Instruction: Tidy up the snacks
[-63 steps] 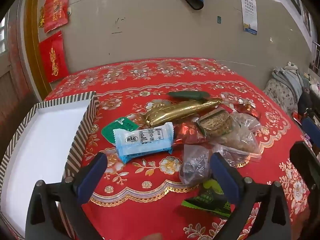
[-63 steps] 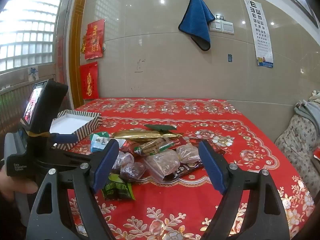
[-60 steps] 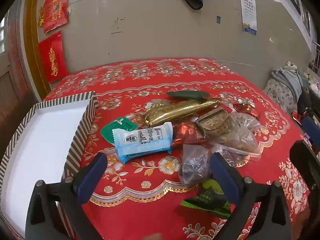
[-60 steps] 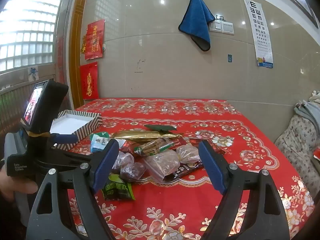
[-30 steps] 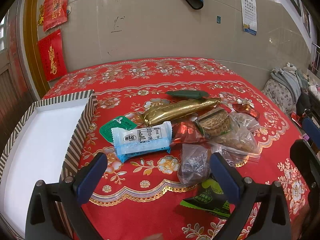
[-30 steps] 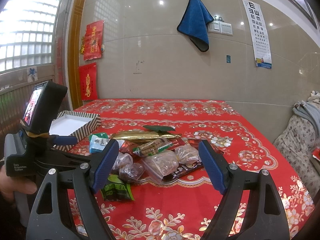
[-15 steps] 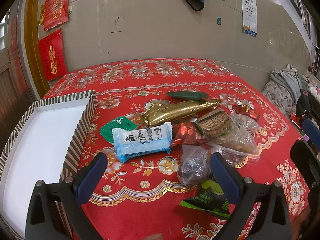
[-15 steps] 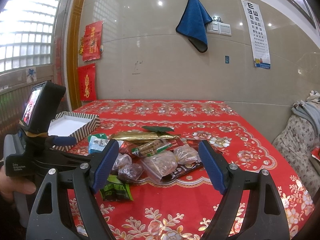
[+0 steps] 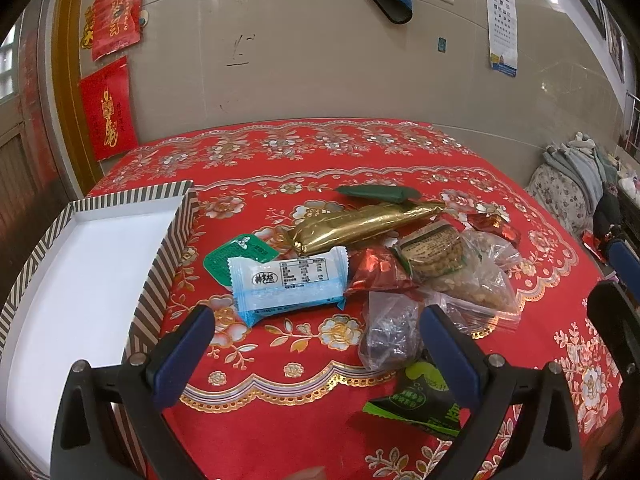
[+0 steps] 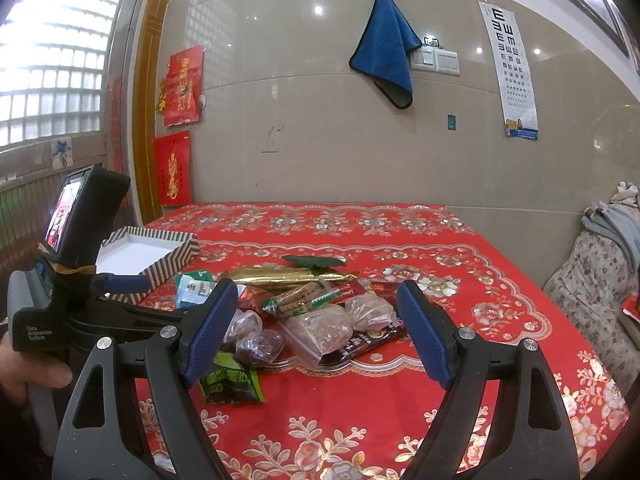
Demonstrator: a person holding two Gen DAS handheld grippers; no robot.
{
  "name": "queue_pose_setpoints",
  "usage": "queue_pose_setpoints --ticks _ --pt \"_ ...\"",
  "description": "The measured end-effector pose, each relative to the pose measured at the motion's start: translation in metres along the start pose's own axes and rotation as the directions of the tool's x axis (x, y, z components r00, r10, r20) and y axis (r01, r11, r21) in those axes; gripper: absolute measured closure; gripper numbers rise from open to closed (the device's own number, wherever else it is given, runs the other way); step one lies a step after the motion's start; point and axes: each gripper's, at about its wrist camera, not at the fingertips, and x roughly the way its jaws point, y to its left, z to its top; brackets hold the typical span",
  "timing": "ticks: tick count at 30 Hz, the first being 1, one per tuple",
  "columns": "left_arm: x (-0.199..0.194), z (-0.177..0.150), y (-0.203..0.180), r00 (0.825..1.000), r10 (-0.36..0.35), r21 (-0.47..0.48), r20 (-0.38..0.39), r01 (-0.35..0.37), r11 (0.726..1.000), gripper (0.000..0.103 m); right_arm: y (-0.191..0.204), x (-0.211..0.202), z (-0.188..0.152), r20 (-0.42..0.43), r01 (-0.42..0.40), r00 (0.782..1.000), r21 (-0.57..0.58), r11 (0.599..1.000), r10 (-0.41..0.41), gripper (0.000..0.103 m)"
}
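A pile of snacks lies on the red floral tablecloth (image 9: pixel 280 368): a light blue packet (image 9: pixel 288 282), a green-lidded cup (image 9: pixel 236 256), a long gold packet (image 9: pixel 368 222), a red foil packet (image 9: pixel 376 270), clear bags (image 9: pixel 390 330) and a green packet (image 9: pixel 420 400). A striped box with a white inside (image 9: pixel 80 264) stands to their left. My left gripper (image 9: pixel 316 336) hovers open in front of the pile, holding nothing. In the right wrist view my right gripper (image 10: pixel 316 328) is open and empty, short of the clear bags (image 10: pixel 320 328) and green packet (image 10: pixel 230 384).
A tiled wall rises behind the table with a blue cloth (image 10: pixel 390 64), an eye chart (image 10: pixel 514 68) and red hangings (image 10: pixel 182 84). A hand (image 10: pixel 28 372) holds the left gripper's body at the left. A cushioned seat with clothes (image 10: pixel 600 264) stands to the right.
Both views have shifted only slightly; the right gripper's view has risen a little. No snack has moved and both grippers stay open.
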Motion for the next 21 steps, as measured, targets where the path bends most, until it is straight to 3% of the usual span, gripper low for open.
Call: queue_pose_setpoints --ticks 15,18,21 --pt "0.0 0.001 0.0 1.0 -0.006 0.002 -0.007 0.006 1.0 0.0 0.0 -0.003 0.0 0.003 0.003 1.0 0.002 1.0 -0.003 0.021" --pt "-0.003 0.008 0.017 1.0 0.011 -0.051 0.008 -0.01 0.999 0.0 -0.004 -0.001 0.0 -0.007 -0.007 1.0 0.02 1.0 0.008 0.021" --pt "-0.007 0.017 0.05 0.998 0.05 -0.168 0.029 -0.045 0.985 0.0 -0.026 0.001 -0.001 -0.056 -0.014 0.998 0.058 0.998 0.017 0.021"
